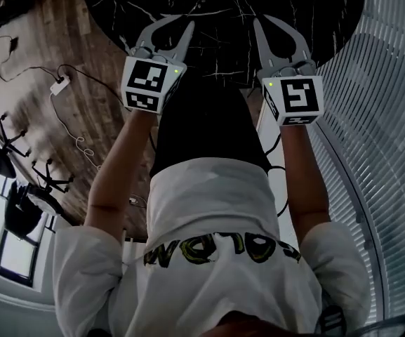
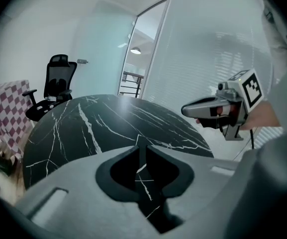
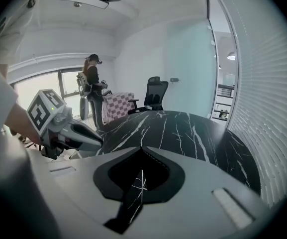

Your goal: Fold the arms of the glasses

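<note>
Head view: both hands out in front, above near rim of round black marble table (image 1: 223,5).
Left gripper (image 1: 182,25): marker cube (image 1: 149,83) facing up, tips over the table rim, not touching it. Jaws cracked apart by a thin slit, only marble showing through, nothing in the gap.
Right gripper (image 1: 261,21): same pose, cube (image 1: 297,97) up, tips together, closed on nothing.
Level with each other, well apart, each visible from the side in the other's gripper view.
Glasses: in none of the three views; visible part of tabletop bare.
Around: wooden floor (image 1: 90,104) with a cable and white adapter (image 1: 60,85) on the left, blinds (image 1: 392,153) on the right.
Beyond the table: black office chair (image 2: 53,83), checked cloth (image 2: 6,108), standing person (image 3: 93,83) by the window.
</note>
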`<state>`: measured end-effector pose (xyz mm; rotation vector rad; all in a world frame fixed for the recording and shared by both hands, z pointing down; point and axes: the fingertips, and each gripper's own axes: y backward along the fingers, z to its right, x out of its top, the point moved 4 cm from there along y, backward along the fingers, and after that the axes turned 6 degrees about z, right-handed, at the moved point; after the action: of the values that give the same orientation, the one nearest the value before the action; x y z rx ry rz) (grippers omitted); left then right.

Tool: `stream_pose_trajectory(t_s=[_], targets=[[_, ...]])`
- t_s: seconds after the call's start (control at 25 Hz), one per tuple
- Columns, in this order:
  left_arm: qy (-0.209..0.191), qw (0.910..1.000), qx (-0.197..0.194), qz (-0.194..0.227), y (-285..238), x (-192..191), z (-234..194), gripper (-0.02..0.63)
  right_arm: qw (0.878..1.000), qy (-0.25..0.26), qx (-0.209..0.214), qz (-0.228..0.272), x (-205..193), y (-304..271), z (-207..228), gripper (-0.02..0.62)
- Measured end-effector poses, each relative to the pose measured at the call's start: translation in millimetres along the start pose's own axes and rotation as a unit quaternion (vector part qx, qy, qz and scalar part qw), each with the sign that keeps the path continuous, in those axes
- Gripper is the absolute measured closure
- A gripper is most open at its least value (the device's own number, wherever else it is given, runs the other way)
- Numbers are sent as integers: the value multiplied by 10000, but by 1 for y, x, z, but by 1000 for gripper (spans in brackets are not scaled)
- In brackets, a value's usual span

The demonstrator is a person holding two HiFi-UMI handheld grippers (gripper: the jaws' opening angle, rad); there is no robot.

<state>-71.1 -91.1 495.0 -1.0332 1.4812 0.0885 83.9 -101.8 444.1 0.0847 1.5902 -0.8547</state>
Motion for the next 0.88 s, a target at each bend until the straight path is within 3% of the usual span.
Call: stream_pose_trajectory(t_s=[0.4, 0.88], targets=[[-236, 9990, 5, -373, -23, -33, -17, 546, 9978, 167, -71, -636, -62, -36, 26, 594], [-391, 9978, -161, -511, -32, -45, -19, 563, 9943, 293, -32, -1020, -104, -62, 26, 594]])
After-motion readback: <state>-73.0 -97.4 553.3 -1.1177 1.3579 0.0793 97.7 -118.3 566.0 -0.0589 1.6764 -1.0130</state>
